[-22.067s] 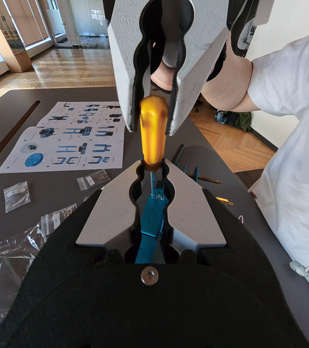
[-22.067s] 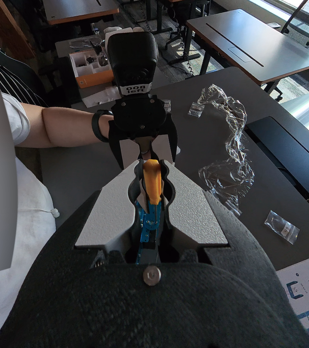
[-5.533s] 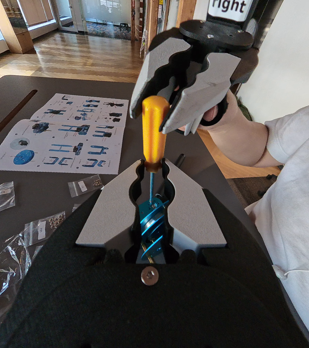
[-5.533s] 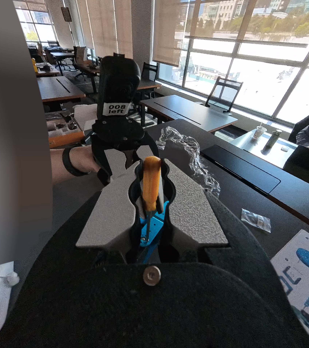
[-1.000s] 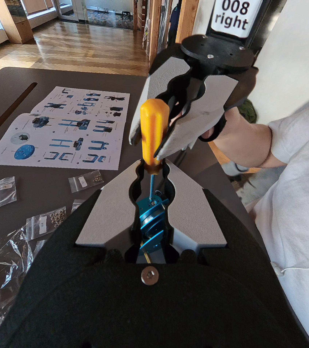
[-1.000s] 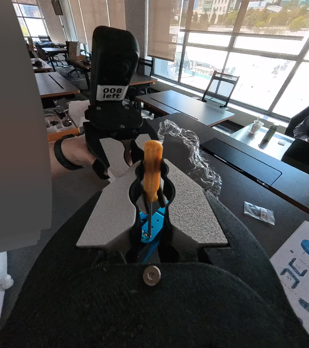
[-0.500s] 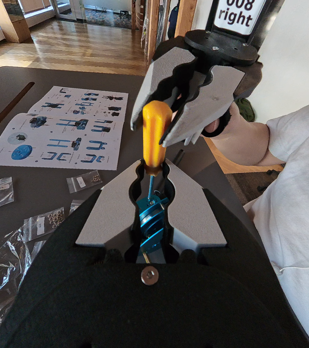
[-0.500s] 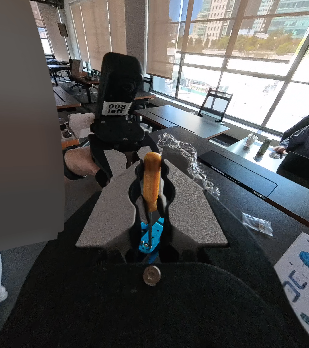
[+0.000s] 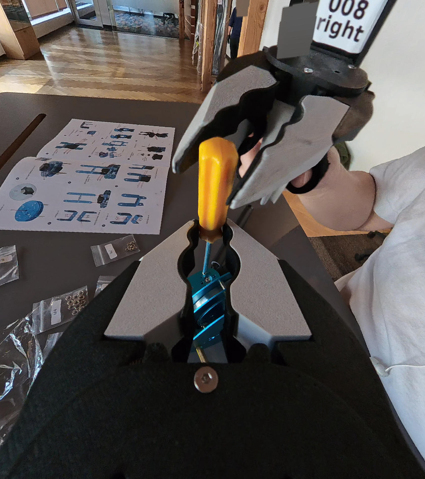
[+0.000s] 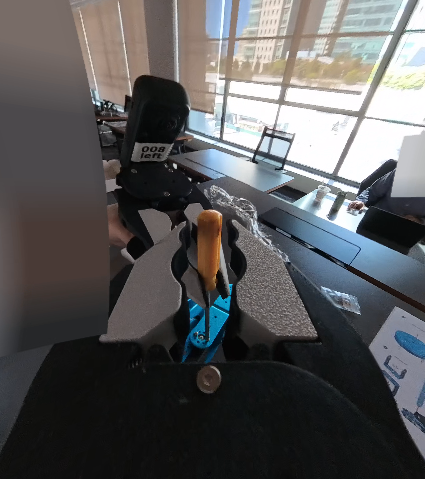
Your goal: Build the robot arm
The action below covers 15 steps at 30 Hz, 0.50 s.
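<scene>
The left tongs (image 9: 207,228) were closed narrowly on a blue metal assembly (image 9: 207,298), clamped between the grey fingers (image 9: 154,293). The right tongs (image 9: 203,186), coming in from 1 o'clock in the left wrist view, were parted partway about the orange handle of a screwdriver (image 9: 215,186); whether they actually pressed it I could not tell. In the right wrist view the handle stood upright between the right tongs (image 10: 207,225), the shaft tip on a screw of the blue metal assembly (image 10: 203,334).

White labels with printed writing sat on both tools. On the dark table (image 9: 50,254), at 10 o'clock, lay an instruction sheet (image 9: 84,178) with blue diagrams; nearer, small labelled bags of hardware (image 9: 114,250) and crumpled clear plastic (image 9: 1,368).
</scene>
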Motion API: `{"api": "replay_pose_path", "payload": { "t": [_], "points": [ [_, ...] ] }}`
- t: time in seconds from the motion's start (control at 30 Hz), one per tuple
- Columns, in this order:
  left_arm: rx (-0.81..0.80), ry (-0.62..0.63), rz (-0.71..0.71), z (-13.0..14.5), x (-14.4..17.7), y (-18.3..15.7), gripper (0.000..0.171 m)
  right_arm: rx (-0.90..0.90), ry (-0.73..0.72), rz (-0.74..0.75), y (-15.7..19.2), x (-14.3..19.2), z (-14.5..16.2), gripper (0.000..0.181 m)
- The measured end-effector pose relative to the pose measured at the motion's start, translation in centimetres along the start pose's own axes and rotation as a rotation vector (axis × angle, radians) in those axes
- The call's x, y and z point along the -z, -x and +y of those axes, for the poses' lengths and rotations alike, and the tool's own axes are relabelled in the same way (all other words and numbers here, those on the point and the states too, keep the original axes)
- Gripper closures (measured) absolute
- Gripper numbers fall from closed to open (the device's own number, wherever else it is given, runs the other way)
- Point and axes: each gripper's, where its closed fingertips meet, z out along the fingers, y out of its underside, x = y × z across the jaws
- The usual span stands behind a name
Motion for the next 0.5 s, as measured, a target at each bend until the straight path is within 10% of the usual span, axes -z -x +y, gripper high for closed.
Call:
{"api": "replay_pose_path", "payload": {
  "t": [0.03, 0.3, 0.5],
  "points": [
    [0.001, -0.001, 0.001, -0.03, 0.00, -0.05, 0.155, 0.004, 0.032, -0.023, -0.06, -0.12, 0.41, 0.159],
    [0.007, 0.015, -0.006, 0.08, 0.18, -0.09, 0.155, 0.004, 0.023, 0.257, -0.20, -0.62, 0.91, 0.161],
    [0.003, 0.009, -0.009, -0.17, 0.39, -0.24, 0.155, -0.007, 0.026, 0.098, -0.56, -0.41, 0.14, 0.152]
  ]
}}
